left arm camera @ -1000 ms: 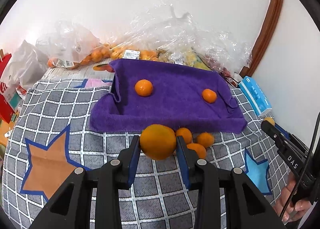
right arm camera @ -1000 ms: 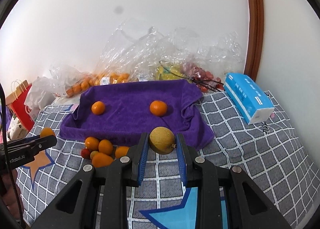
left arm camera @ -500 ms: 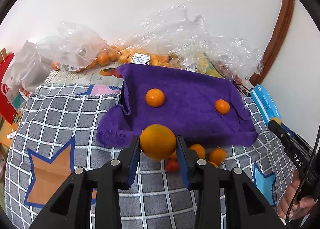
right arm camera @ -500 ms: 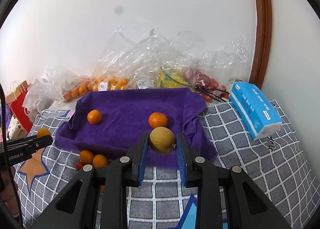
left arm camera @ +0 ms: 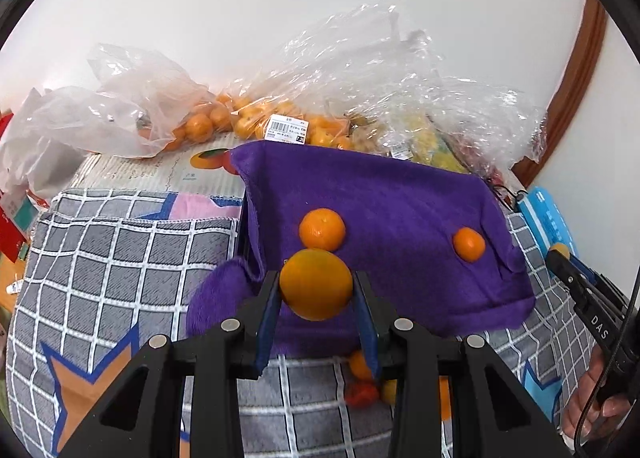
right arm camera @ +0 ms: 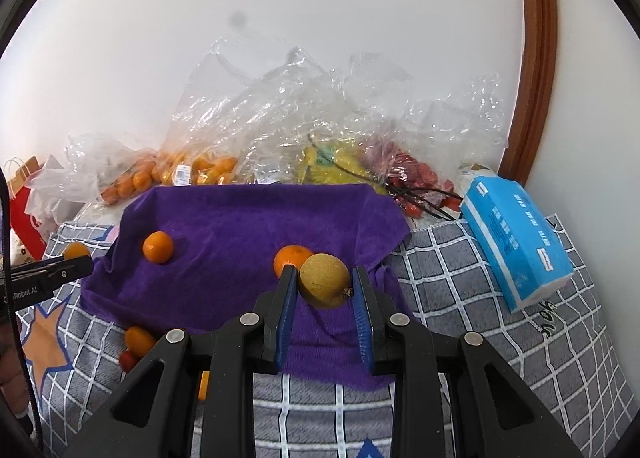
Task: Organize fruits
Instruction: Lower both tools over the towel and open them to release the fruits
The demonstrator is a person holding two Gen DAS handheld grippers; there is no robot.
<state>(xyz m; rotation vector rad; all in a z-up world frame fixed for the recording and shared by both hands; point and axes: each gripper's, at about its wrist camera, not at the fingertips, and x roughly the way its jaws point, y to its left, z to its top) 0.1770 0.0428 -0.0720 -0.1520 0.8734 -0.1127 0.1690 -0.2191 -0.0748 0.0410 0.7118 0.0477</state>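
Observation:
My left gripper (left arm camera: 316, 290) is shut on a large orange (left arm camera: 316, 284) and holds it above the near left part of the purple towel (left arm camera: 392, 201). Two small oranges lie on the towel, one (left arm camera: 322, 228) just beyond the held orange and one (left arm camera: 468, 244) to the right. My right gripper (right arm camera: 325, 286) is shut on a yellowish round fruit (right arm camera: 324, 280) above the near right part of the towel (right arm camera: 240, 225), beside an orange (right arm camera: 290, 258). Another orange (right arm camera: 158, 246) lies on the towel's left.
Several small fruits (right arm camera: 138, 340) lie on the checked blanket (right arm camera: 480, 298) in front of the towel. Plastic bags of oranges (left arm camera: 224, 121) and other fruit (right arm camera: 340, 161) stand against the wall. A blue tissue pack (right arm camera: 516, 242) lies at the right.
Both grippers moved forward over the purple towel, each still holding its fruit. The loose fruits on the blanket now lie under and behind the fingers.

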